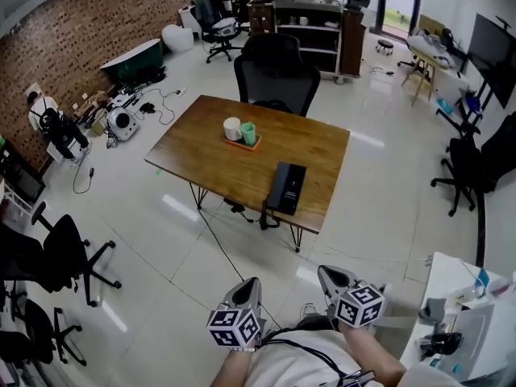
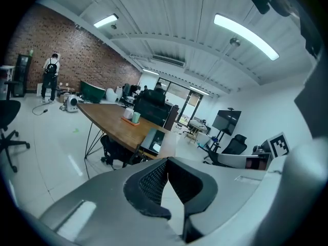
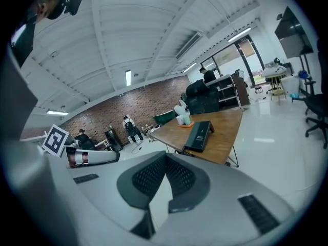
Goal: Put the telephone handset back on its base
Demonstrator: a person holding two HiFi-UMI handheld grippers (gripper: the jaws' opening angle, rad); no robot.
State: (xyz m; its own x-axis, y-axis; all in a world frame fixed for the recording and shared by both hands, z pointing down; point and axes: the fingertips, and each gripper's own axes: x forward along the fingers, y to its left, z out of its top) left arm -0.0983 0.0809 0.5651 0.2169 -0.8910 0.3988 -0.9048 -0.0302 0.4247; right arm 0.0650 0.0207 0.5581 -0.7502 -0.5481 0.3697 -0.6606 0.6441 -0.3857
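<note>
Head view of a wooden table (image 1: 201,147) on a pale tiled floor (image 1: 161,248), well ahead of the person. The black telephone (image 1: 287,187) lies flat by the table's near edge, to the right of an orange tray (image 1: 242,143) carrying a white cup (image 1: 232,128) and a green cup (image 1: 248,133). Whether the handset rests on the telephone cannot be told at this range. A dark cable (image 1: 218,244) runs from under that edge across the floor. The left gripper (image 1: 251,285) and right gripper (image 1: 326,273) are held low, side by side, well apart from the table. Each is clenched with nothing between its jaws. A black office chair (image 1: 276,71) stands at the table's far side.
</note>
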